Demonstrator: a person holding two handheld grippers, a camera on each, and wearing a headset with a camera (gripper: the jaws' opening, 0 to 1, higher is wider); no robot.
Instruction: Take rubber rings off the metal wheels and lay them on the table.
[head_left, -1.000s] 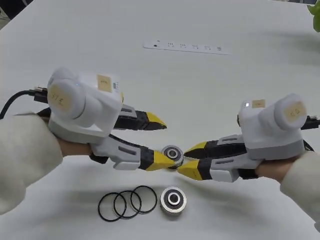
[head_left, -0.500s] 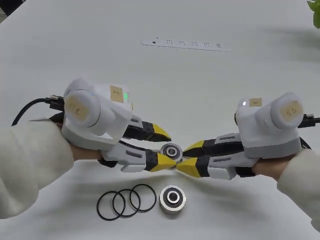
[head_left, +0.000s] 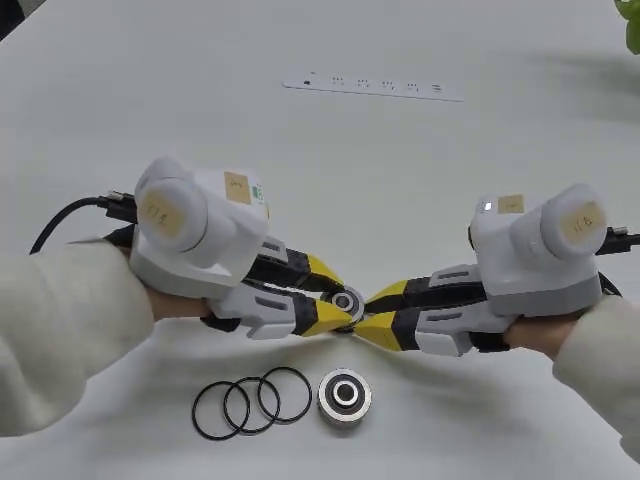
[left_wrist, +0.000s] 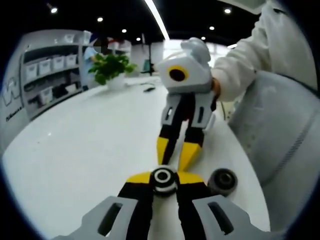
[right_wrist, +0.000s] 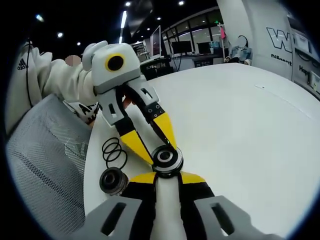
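The left tool (head_left: 340, 303) is clamped on a metal wheel (head_left: 348, 301), which sits between its yellow tips. The right tool (head_left: 363, 316) meets that wheel from the opposite side with its jaws narrowly parted, and I cannot tell whether they pinch anything. Nearer the person, a second wheel (head_left: 345, 396) lies flat on the white worktop (head_left: 420, 190), just beside three overlapping black rubber rings (head_left: 252, 403).
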